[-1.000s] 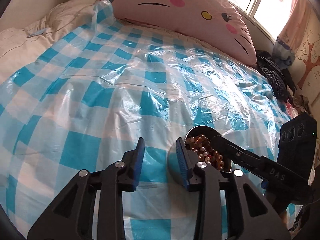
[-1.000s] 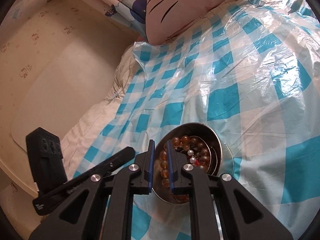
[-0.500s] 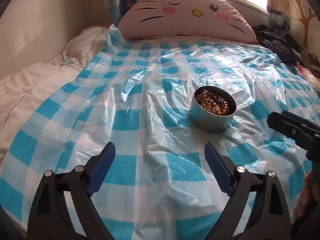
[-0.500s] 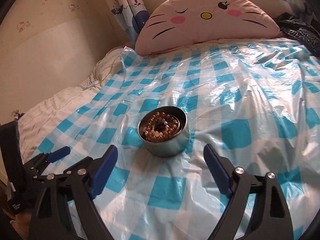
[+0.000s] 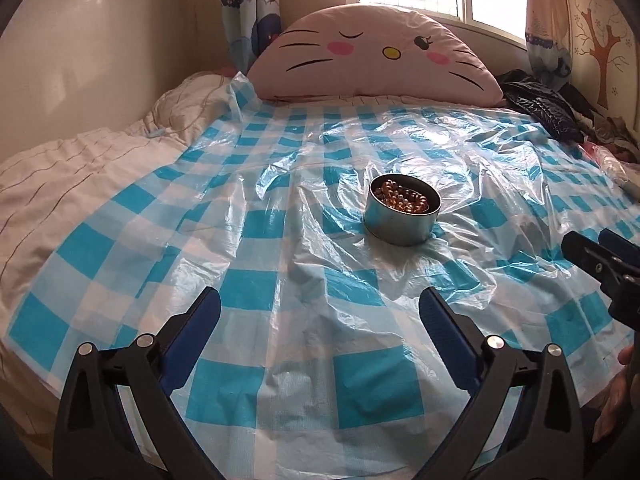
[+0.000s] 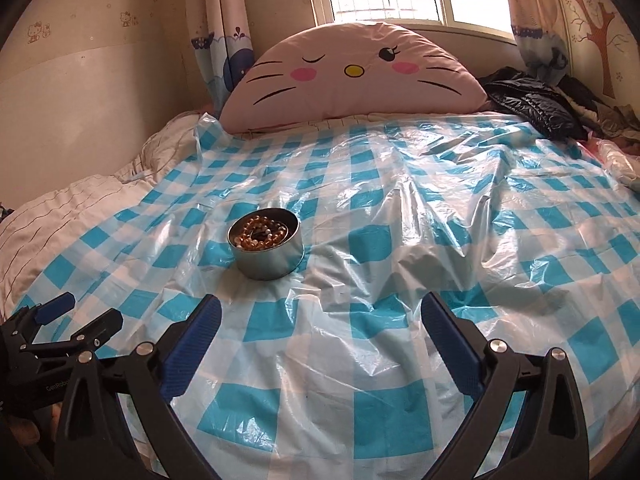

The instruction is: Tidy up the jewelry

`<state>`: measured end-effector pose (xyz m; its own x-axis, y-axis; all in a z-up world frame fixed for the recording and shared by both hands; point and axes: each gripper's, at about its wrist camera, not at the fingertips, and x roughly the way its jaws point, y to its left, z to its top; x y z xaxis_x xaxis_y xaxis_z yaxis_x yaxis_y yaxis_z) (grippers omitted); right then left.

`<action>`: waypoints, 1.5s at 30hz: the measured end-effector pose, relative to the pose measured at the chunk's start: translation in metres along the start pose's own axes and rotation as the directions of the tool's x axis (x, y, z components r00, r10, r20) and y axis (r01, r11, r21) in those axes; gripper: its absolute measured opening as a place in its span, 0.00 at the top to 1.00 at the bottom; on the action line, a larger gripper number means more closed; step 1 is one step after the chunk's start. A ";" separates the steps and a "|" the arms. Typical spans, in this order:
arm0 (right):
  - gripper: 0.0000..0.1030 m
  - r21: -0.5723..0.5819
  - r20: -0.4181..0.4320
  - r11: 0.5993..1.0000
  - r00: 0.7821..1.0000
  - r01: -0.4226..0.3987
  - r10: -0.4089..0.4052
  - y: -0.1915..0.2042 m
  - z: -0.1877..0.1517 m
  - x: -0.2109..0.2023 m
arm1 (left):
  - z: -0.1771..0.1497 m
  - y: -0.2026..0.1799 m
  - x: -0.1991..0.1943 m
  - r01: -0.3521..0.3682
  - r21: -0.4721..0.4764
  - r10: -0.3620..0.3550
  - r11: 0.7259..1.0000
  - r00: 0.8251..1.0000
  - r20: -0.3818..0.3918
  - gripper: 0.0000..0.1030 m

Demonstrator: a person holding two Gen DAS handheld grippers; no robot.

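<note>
A tangle of glossy amber beads (image 5: 404,200) fills a round, shallow metal tin (image 5: 401,222) with a smooth, dull-shiny wall. The tin stands on a crinkled, glossy plastic sheet (image 5: 280,248) of blue and white checks, spread over the bed (image 5: 60,176). Behind it leans a soft pink half-round cat-face pillow (image 5: 372,56). The left gripper (image 5: 320,312) and right gripper (image 6: 320,312) have just been opening; both gape wide, nothing between their ribbed blue pads (image 6: 452,340), well apart from the tin.
</note>
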<state>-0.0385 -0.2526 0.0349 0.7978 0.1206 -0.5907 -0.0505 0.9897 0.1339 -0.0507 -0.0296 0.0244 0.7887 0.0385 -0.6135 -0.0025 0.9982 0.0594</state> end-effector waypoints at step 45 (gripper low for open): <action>0.07 -0.032 0.038 0.999 0.999 0.032 -0.030 0.007 -0.001 -0.007 | 0.011 0.000 -0.025 0.009 -0.032 -0.007 0.999 0.999 0.054 0.07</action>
<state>-0.0452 -0.2461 0.0395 0.8213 0.0876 -0.5638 -0.0448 0.9950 0.0893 -0.0636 -0.0314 0.0487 0.8209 0.0290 -0.5703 -0.0151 0.9995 0.0292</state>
